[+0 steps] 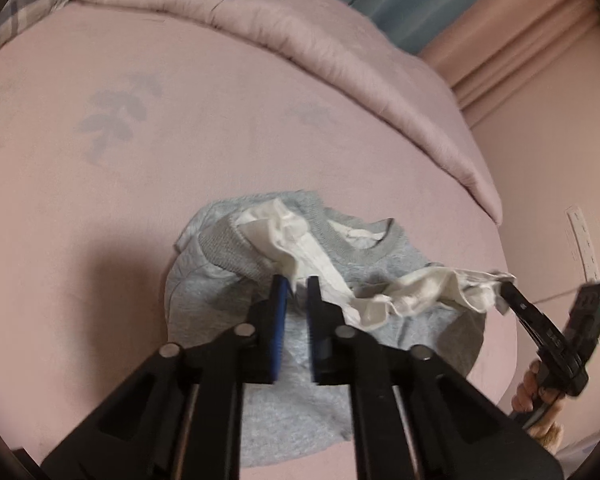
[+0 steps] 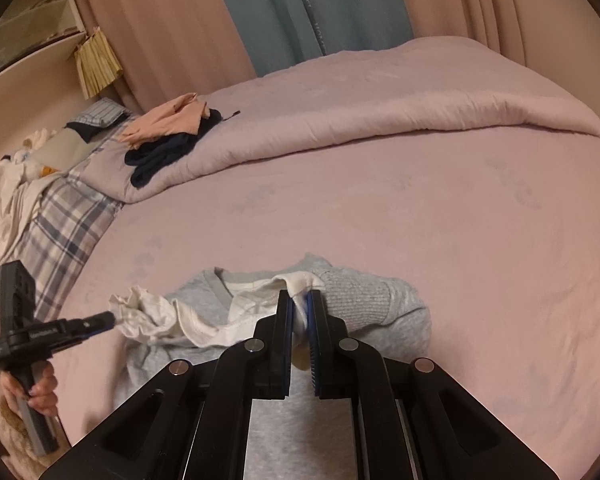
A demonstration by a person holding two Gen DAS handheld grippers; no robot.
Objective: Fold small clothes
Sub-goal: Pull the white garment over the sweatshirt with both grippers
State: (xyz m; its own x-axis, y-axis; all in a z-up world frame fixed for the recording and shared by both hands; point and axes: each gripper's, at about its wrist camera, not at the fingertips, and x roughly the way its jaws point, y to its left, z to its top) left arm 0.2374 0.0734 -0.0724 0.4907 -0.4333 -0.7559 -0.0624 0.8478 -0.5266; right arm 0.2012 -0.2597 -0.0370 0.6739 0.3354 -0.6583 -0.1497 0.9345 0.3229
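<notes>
A small white garment (image 1: 384, 292) is stretched between my two grippers above a grey sweatshirt (image 1: 220, 304) that lies on the pink bed (image 1: 140, 200). My left gripper (image 1: 297, 284) is shut on one end of the white garment. My right gripper (image 2: 299, 298) is shut on the other end (image 2: 300, 280). In the left wrist view the right gripper (image 1: 508, 284) shows at the right, pinching the cloth. In the right wrist view the left gripper (image 2: 110, 318) shows at the left, gripping the bunched white cloth (image 2: 148, 312). The grey sweatshirt (image 2: 372, 300) lies under it.
A folded pink duvet (image 2: 380, 112) lies across the far side of the bed. Dark and peach clothes (image 2: 168, 136) are piled on it. A plaid pillow (image 2: 56, 232) and white laundry (image 2: 4, 208) lie at the left. Curtains (image 2: 300, 12) hang behind.
</notes>
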